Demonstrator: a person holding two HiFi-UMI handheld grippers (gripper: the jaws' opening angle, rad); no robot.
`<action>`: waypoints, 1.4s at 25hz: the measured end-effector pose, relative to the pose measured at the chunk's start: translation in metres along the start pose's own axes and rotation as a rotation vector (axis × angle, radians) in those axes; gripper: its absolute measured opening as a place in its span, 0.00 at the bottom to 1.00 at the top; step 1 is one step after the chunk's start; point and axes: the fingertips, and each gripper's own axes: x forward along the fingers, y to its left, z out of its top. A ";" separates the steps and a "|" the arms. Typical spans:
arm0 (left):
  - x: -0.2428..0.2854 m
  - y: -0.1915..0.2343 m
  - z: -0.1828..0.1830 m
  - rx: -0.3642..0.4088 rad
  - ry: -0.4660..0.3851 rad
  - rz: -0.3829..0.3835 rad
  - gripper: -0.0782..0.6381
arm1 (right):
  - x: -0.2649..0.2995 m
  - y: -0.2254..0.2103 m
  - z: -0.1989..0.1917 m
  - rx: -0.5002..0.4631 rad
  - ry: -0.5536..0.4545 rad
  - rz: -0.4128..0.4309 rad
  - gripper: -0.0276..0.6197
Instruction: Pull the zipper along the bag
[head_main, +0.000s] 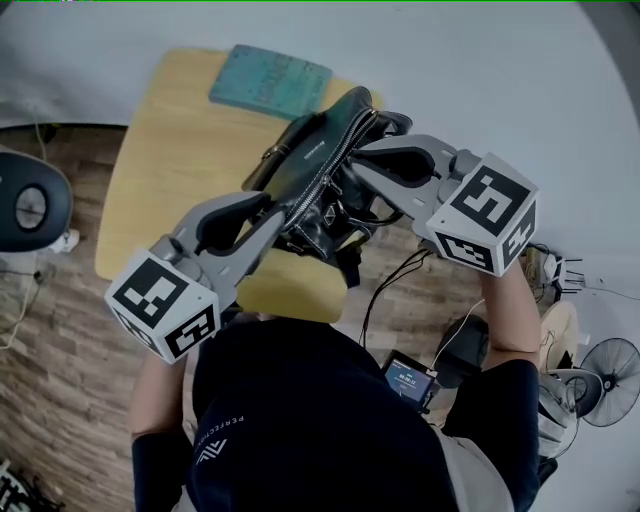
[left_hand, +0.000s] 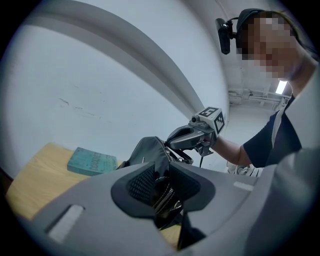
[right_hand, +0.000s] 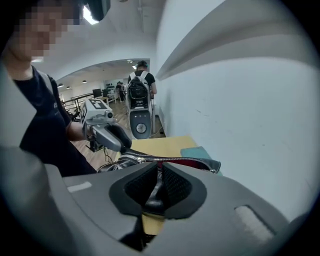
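Observation:
A black leather bag (head_main: 305, 165) lies on the small wooden table (head_main: 165, 150). My left gripper (head_main: 285, 218) is shut on the bag's near end, with leather and zipper teeth (left_hand: 163, 196) pressed between its pads. My right gripper (head_main: 347, 178) comes in from the right over the bag's top. It is shut on the black zipper pull tab (right_hand: 156, 186), which runs up to the silver zipper line (right_hand: 165, 160). Beyond the pull the bag's mouth gapes and red lining (right_hand: 187, 163) shows. In the left gripper view the right gripper (left_hand: 176, 150) sits on the bag (left_hand: 147, 155) just behind my jaws.
A teal book (head_main: 270, 82) lies at the table's far edge, close to the bag and the white wall. On the floor to the right are cables, a small screen device (head_main: 408, 378) and a fan (head_main: 605, 375). A person (right_hand: 139, 82) stands far off.

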 end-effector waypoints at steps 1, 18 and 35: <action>0.000 0.000 0.000 -0.003 0.000 -0.001 0.25 | 0.000 0.005 0.001 -0.009 -0.001 0.027 0.12; 0.000 0.000 0.000 -0.010 0.002 -0.025 0.25 | 0.021 0.031 -0.013 -0.081 0.177 0.186 0.15; -0.001 -0.001 0.000 0.022 0.012 -0.034 0.25 | 0.021 0.029 -0.014 -0.132 0.218 0.057 0.07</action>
